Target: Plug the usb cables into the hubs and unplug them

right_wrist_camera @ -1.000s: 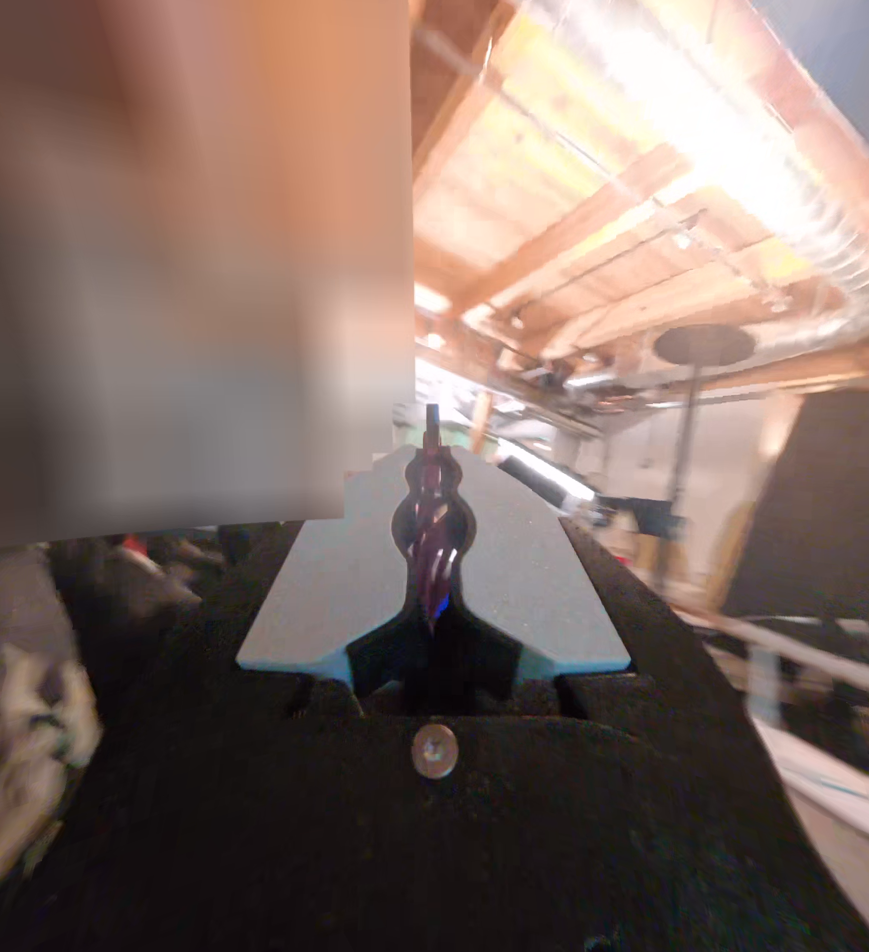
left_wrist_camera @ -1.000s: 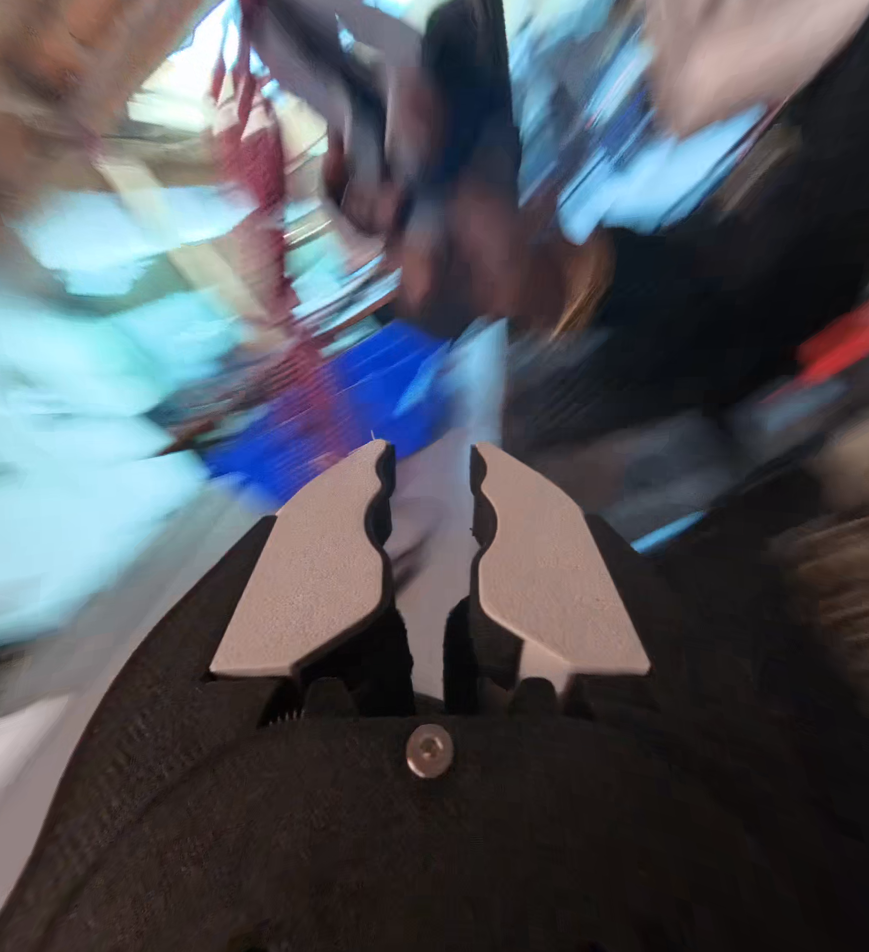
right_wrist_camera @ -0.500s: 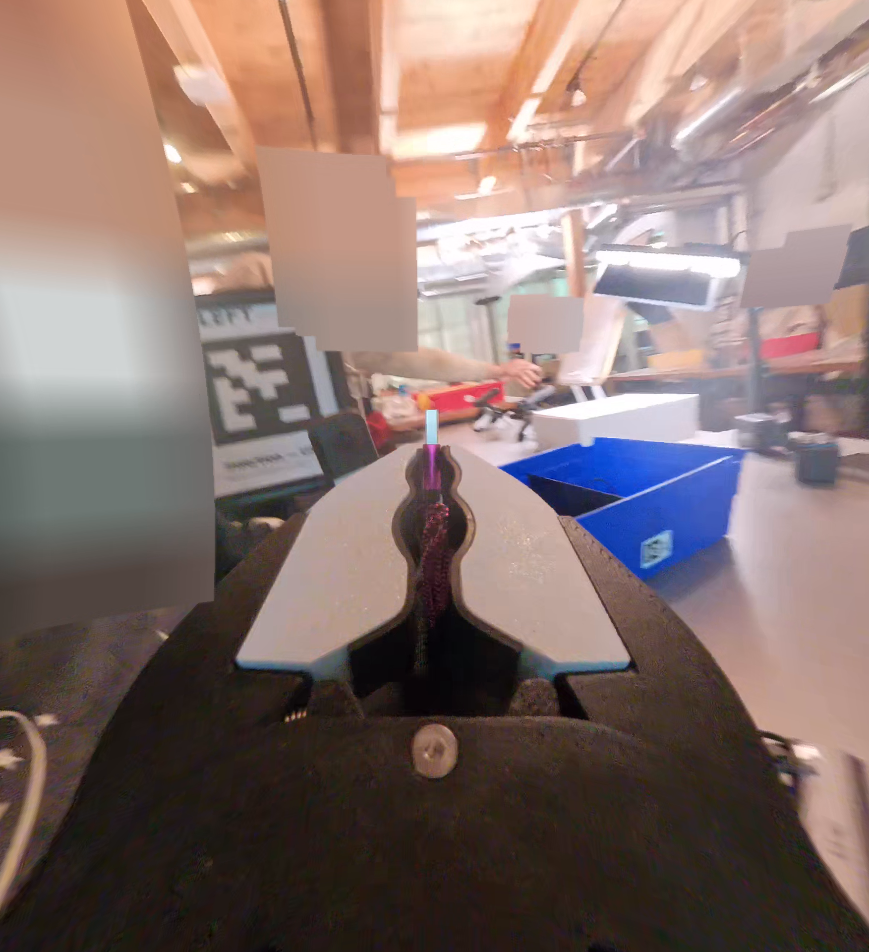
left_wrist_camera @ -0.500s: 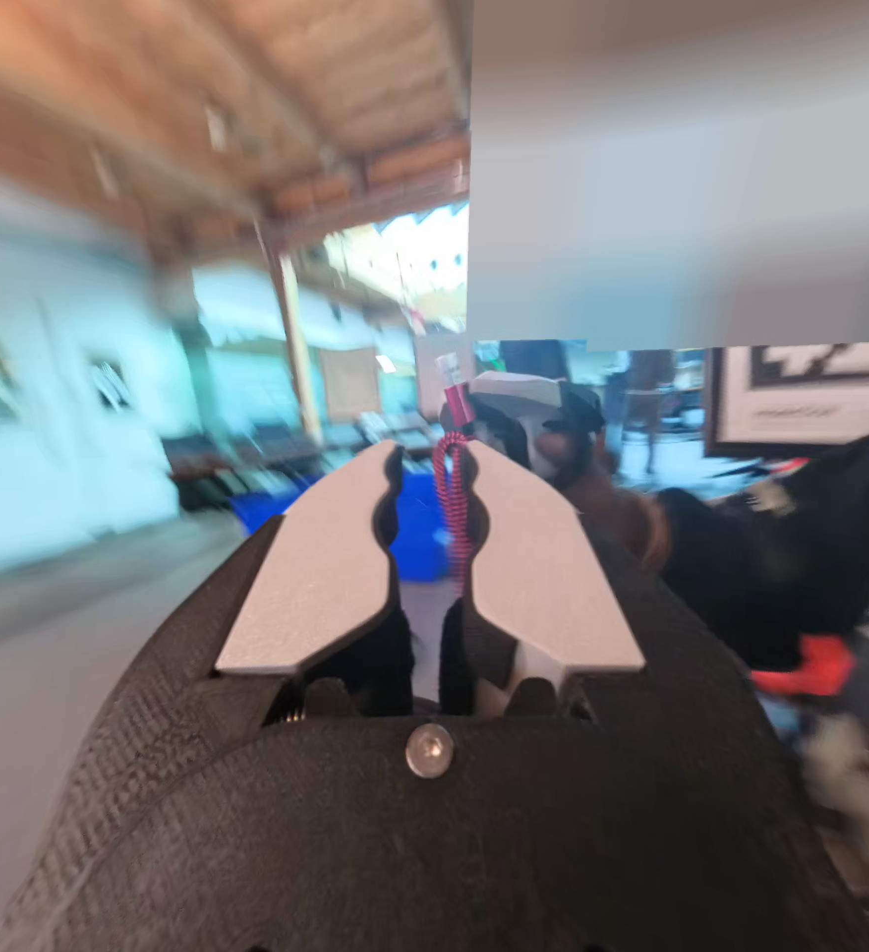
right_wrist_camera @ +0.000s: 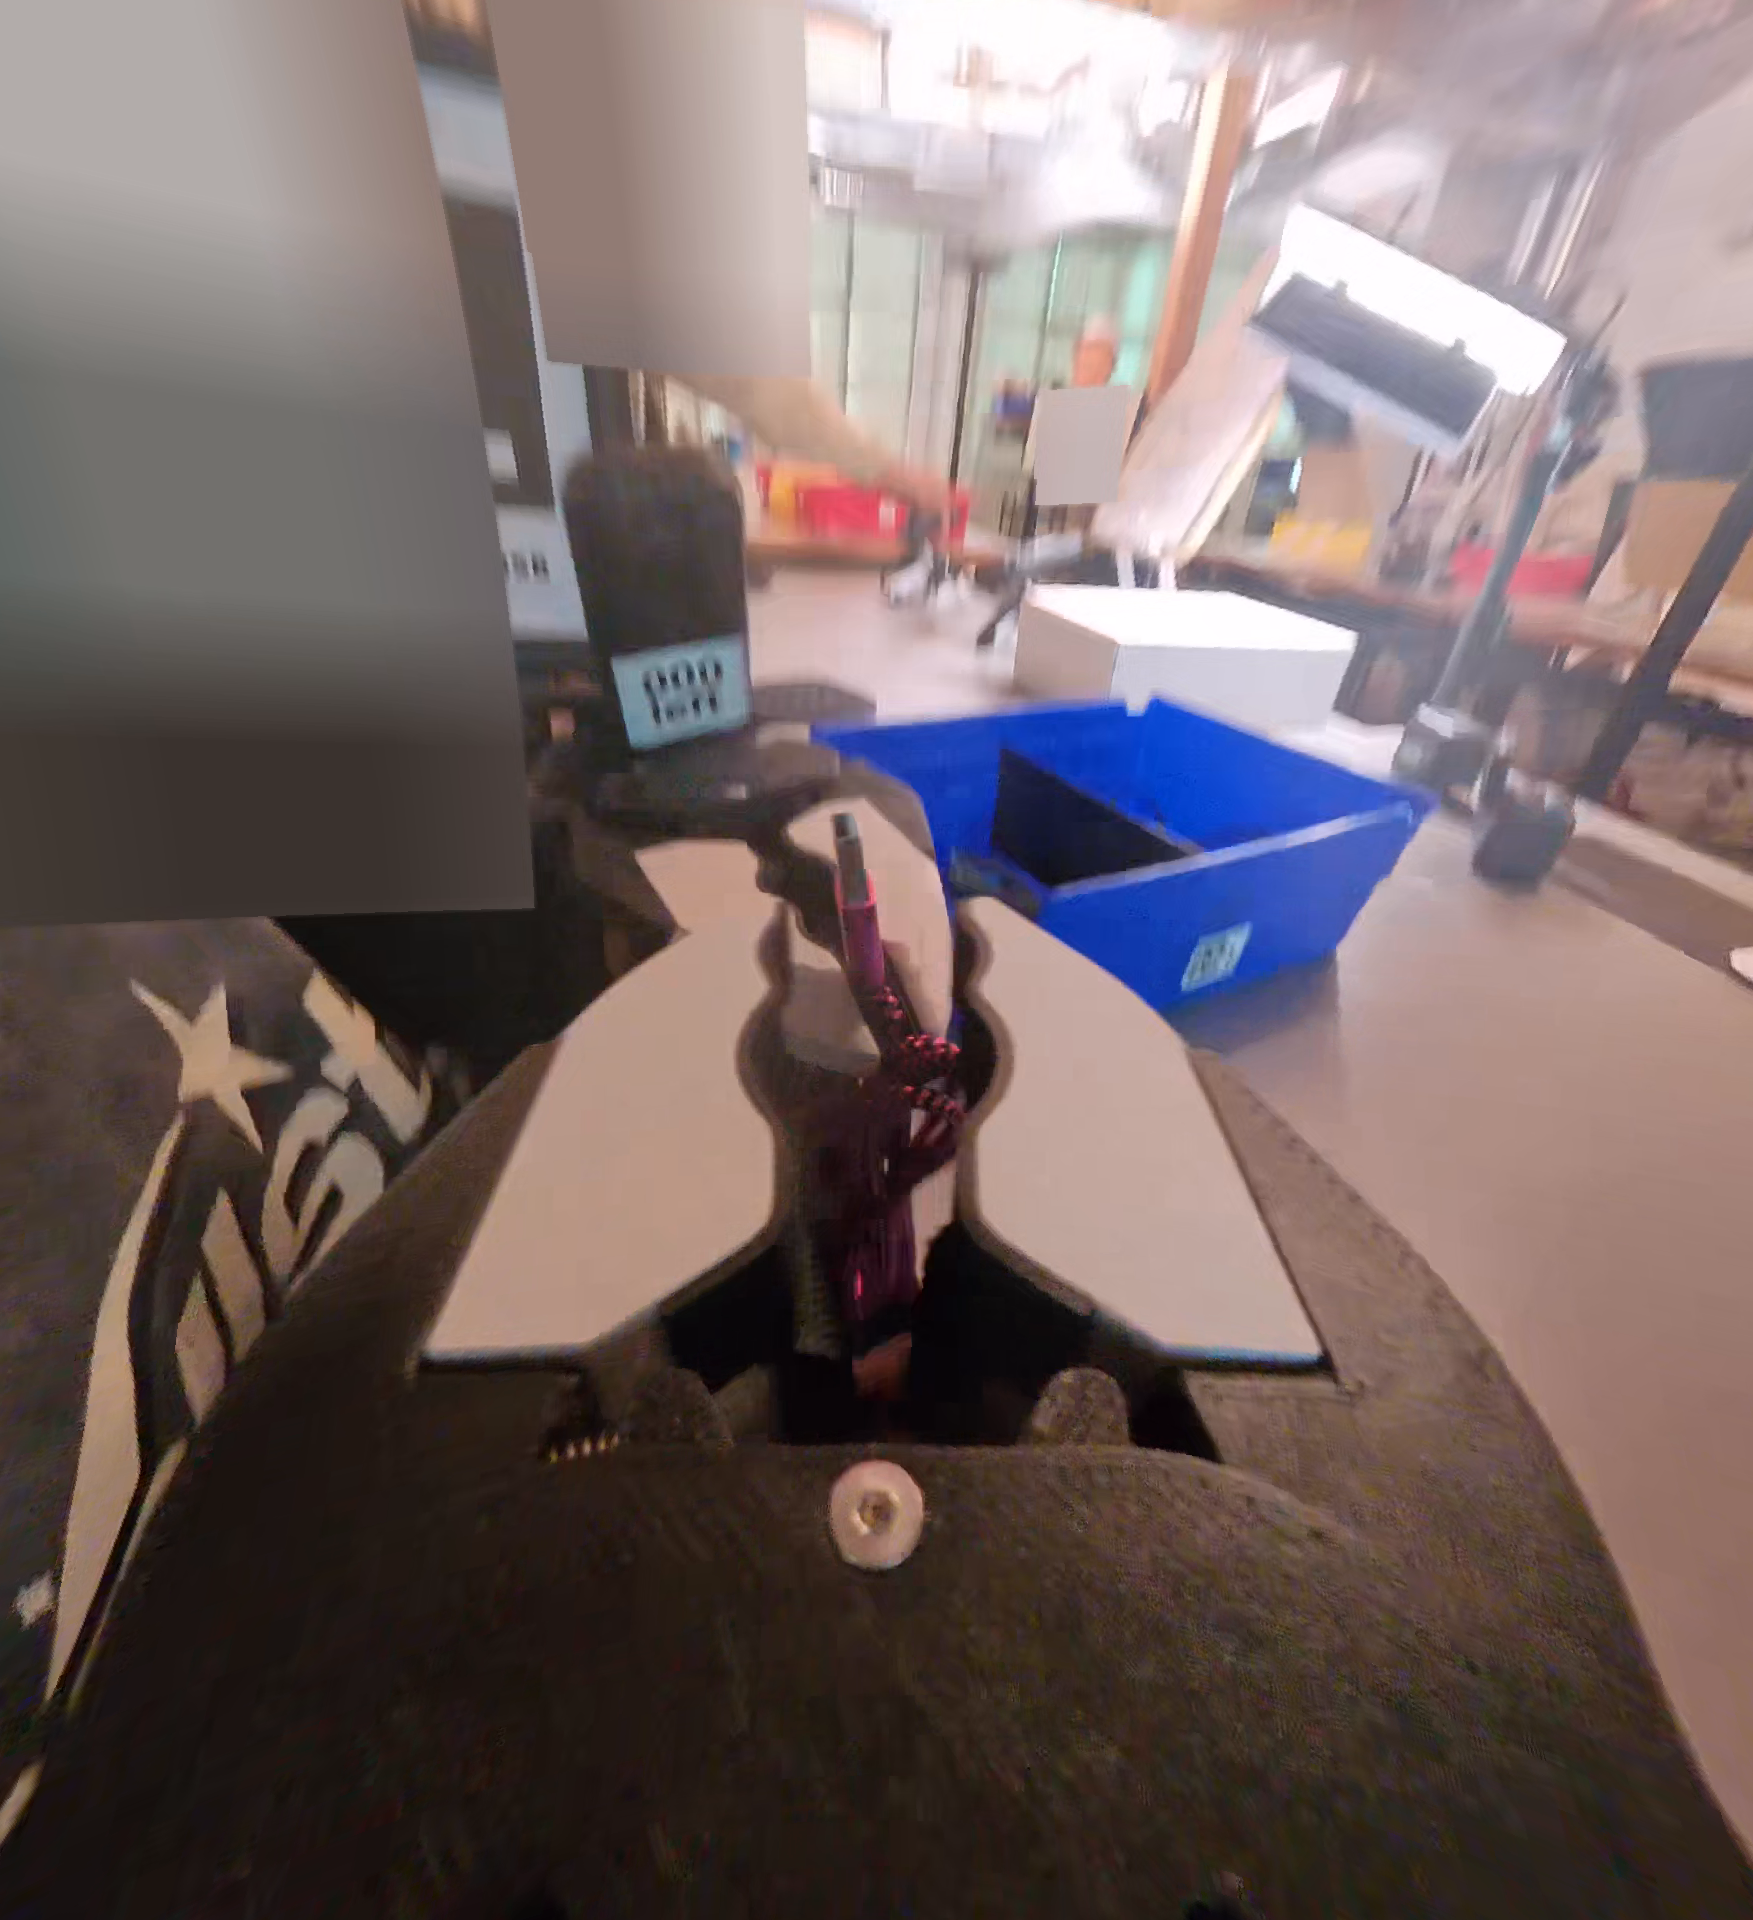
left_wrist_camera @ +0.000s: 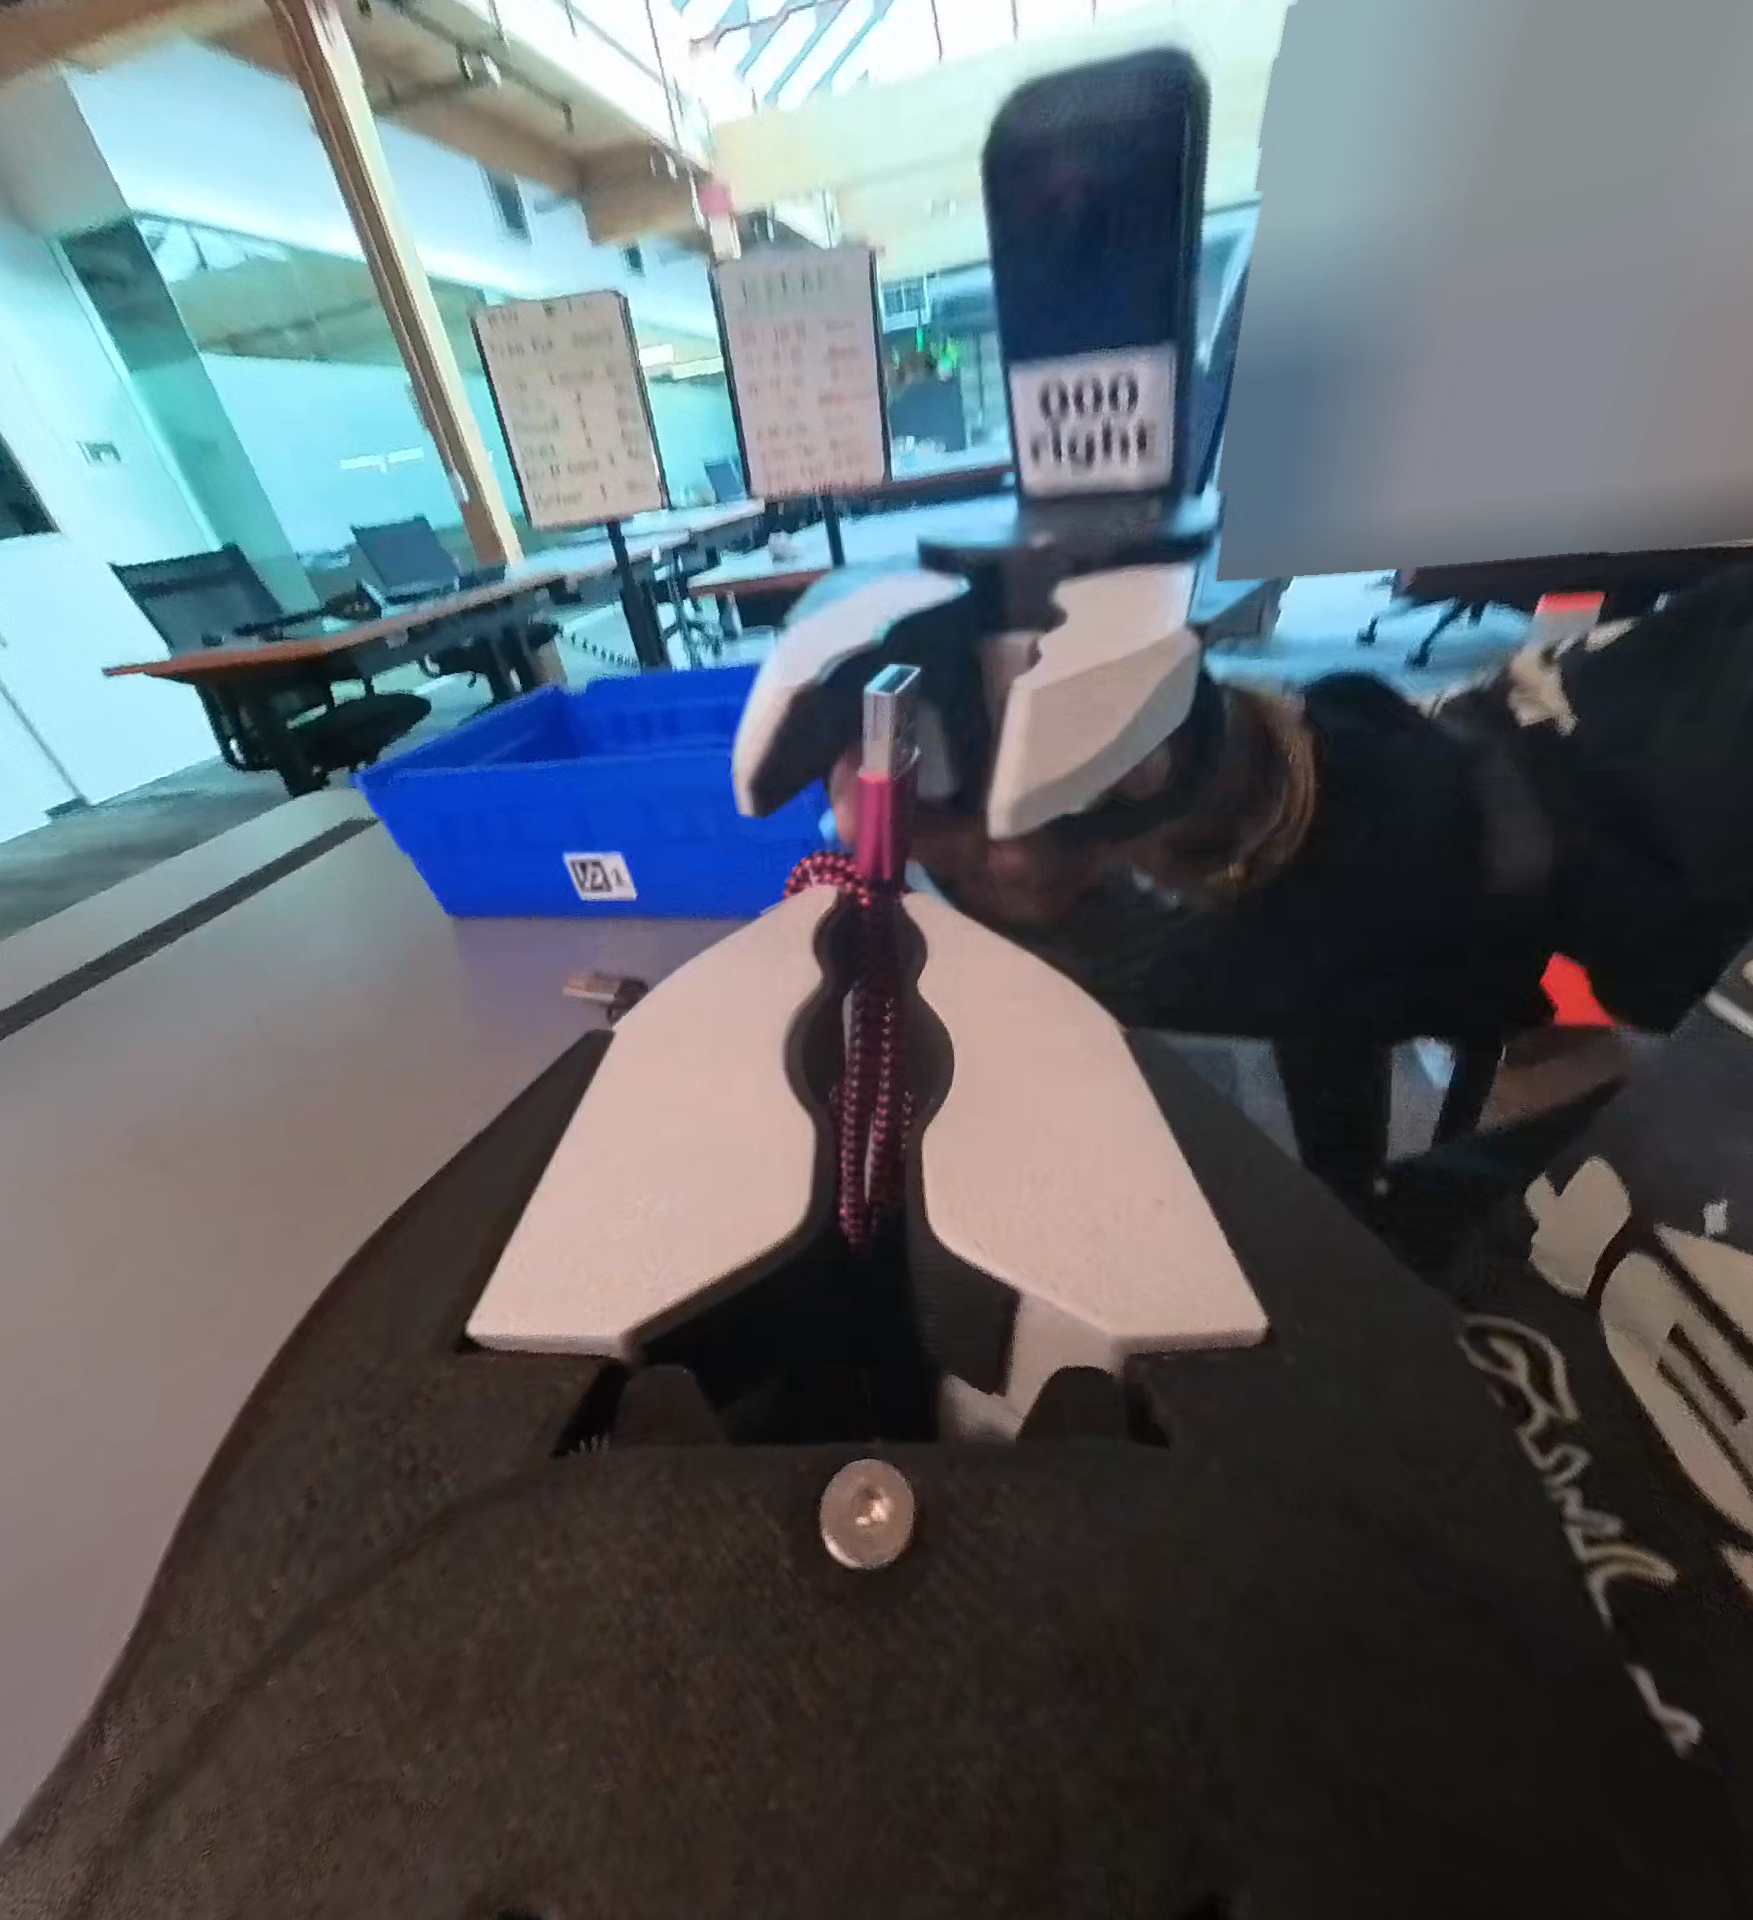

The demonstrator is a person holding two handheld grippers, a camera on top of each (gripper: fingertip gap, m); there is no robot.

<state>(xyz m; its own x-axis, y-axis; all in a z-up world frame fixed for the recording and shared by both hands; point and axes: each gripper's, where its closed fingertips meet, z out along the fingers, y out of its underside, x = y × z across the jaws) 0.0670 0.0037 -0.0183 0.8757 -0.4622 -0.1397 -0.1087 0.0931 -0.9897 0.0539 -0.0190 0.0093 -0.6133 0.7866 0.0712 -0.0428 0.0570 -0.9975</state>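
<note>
My left gripper (left_wrist_camera: 867, 914) is shut on a magenta braided USB cable (left_wrist_camera: 867, 1070). The cable's silver USB plug (left_wrist_camera: 891, 717) sticks up past the fingertips. My right gripper (right_wrist_camera: 856, 935) is open, and the cable (right_wrist_camera: 903, 1101) with its plug (right_wrist_camera: 856, 894) stands in the gap between its fingers. The two grippers face each other tip to tip above the table. In the left wrist view the right gripper (left_wrist_camera: 882, 810) stands open around the plug. In the right wrist view the left gripper's fingers (right_wrist_camera: 706, 883) show just beyond mine. No hub is in view.
A blue bin (left_wrist_camera: 560, 800) stands on the grey table (left_wrist_camera: 176, 1091) behind the grippers; it also shows in the right wrist view (right_wrist_camera: 1215, 862). A small metal connector (left_wrist_camera: 602, 985) lies on the table. A person's black printed garment (left_wrist_camera: 1682, 1351) is close by. A white box (right_wrist_camera: 1173, 649) stands farther back. My two grippers' fingertips are within a few centimetres of each other.
The right gripper, which was shut on the cable, has opened. The left gripper, which was open, has shut on the cable. Both grippers swung down from the ceiling towards the table.
</note>
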